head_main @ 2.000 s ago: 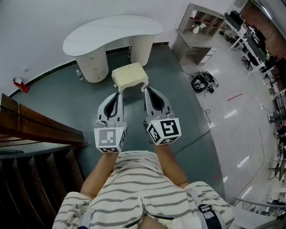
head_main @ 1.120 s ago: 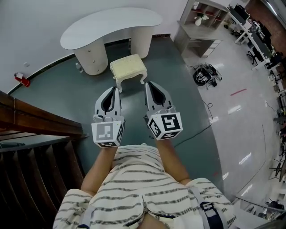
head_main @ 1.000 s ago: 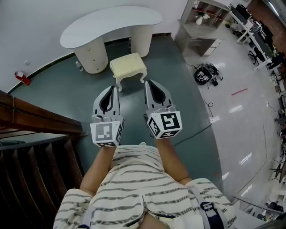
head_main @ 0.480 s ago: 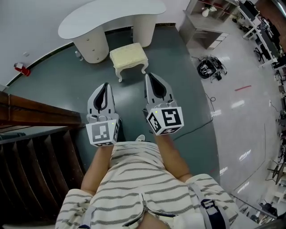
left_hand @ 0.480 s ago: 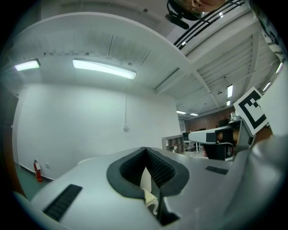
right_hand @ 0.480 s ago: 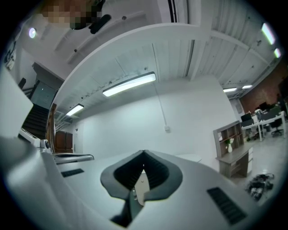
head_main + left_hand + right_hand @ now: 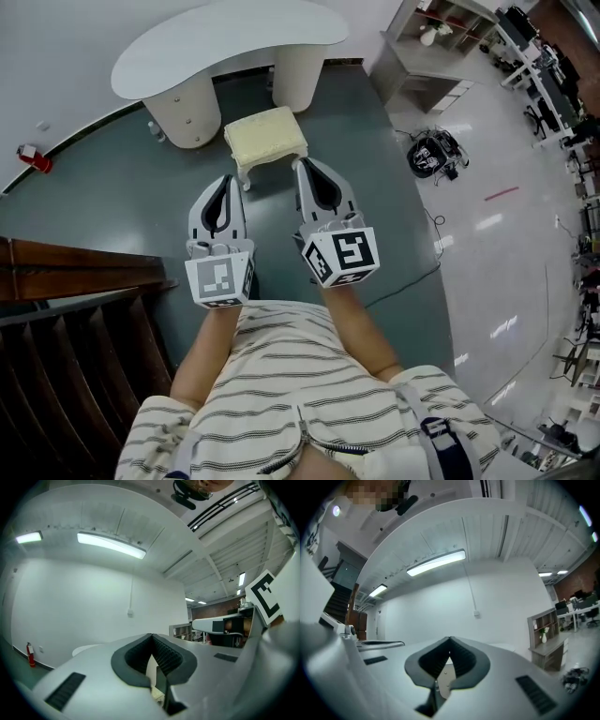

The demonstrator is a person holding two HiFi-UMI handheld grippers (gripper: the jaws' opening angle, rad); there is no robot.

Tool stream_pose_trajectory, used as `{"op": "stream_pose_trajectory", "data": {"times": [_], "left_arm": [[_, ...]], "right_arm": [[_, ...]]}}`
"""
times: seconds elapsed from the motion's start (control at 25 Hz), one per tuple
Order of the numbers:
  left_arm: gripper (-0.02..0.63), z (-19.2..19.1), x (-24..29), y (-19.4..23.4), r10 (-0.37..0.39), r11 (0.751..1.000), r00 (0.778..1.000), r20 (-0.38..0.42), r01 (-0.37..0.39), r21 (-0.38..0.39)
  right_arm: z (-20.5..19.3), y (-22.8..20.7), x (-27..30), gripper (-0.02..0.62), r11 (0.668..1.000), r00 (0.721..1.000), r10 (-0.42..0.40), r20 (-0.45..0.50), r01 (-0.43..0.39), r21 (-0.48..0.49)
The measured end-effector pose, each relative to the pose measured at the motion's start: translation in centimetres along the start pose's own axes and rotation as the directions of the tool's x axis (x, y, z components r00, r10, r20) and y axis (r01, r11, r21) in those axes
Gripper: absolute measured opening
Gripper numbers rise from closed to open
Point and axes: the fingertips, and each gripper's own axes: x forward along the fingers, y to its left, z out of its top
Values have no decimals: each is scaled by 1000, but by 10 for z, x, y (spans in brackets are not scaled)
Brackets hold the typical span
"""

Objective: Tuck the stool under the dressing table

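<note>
**While you close in, the stool (image 7: 265,139) still stands untucked**

Your left gripper (image 7: 223,180) and right gripper (image 7: 303,166) have advanced to its near edge, jaws pressed together, empty. It stands just before the dressing table (image 7: 225,47); a push looks next.

Bright, even illumination from ceiling strip lights (image 7: 111,545). Glare streaks on the glossy floor (image 7: 497,223). Strong fisheye distortion; gripper views vignette at edges.
</note>
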Motion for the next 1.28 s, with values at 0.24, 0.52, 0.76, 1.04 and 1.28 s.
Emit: {"op": "stream_pose_trajectory", "data": {"times": [0.24,0.52,0.76,1.04,1.28], "left_arm": [[6,4,62,33,-37,999,999,4,38,-11],[6,7,122,78,-84,996,996,4,84,-29],[6,2,165,116,-117,992,993,-13,116,-56],[6,0,188,155,-147,987,989,-2,147,-57],[6,0,201,172,-158,985,987,-3,157,-78]], "right_arm": [[10,-11,68,12,999,1000,-28,5,28,-18],[11,-7,142,12,999,1000,-18,-14,18,-34],[9,-6,201,12,998,998,-57,-25,56,-38],[10,4,249,12,994,995,-99,2,99,-38],[12,8,269,12,992,993,-117,-6,116,-53]]}}
